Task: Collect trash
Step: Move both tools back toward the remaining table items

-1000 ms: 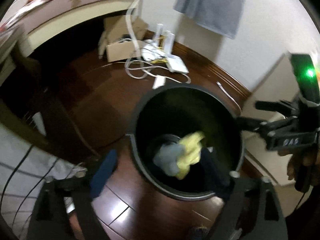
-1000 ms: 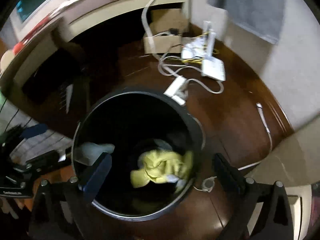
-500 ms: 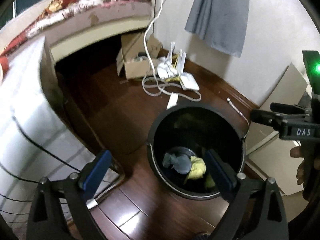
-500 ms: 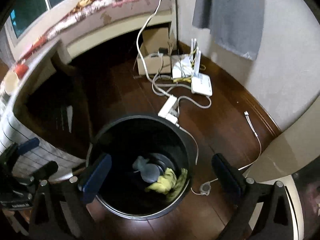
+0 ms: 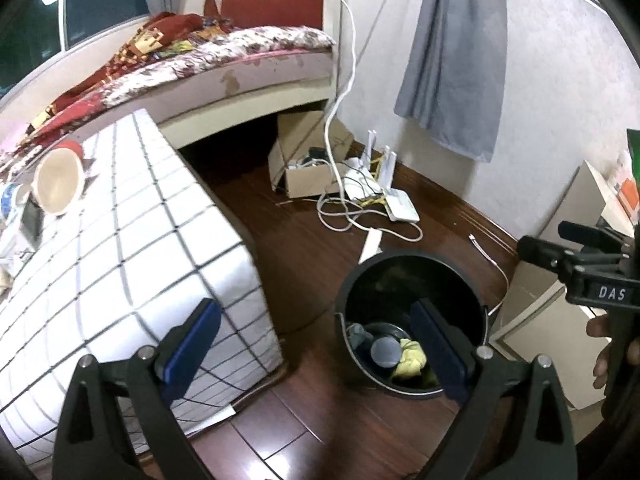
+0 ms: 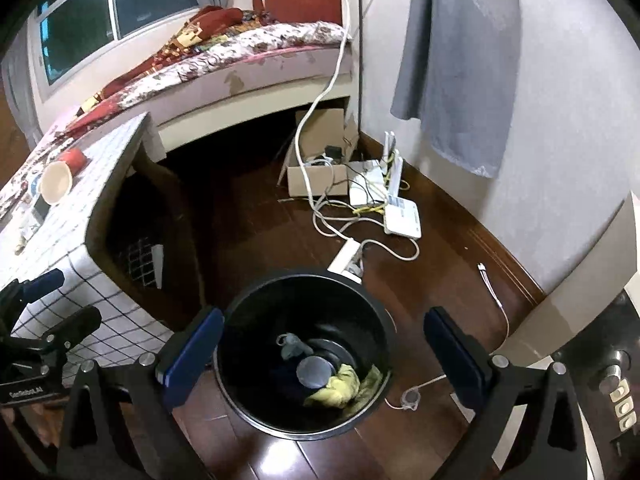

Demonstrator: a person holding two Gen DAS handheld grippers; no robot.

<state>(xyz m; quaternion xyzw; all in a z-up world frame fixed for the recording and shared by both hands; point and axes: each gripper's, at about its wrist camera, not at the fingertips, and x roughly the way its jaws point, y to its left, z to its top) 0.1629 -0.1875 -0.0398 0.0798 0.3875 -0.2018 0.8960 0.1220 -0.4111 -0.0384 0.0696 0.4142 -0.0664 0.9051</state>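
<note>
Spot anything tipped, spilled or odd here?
A cup lies tipped on its side on the checked tabletop, mouth facing the camera; no spill is visible. White cables sprawl loose across the floor. Trash sits inside the black bin.
</note>
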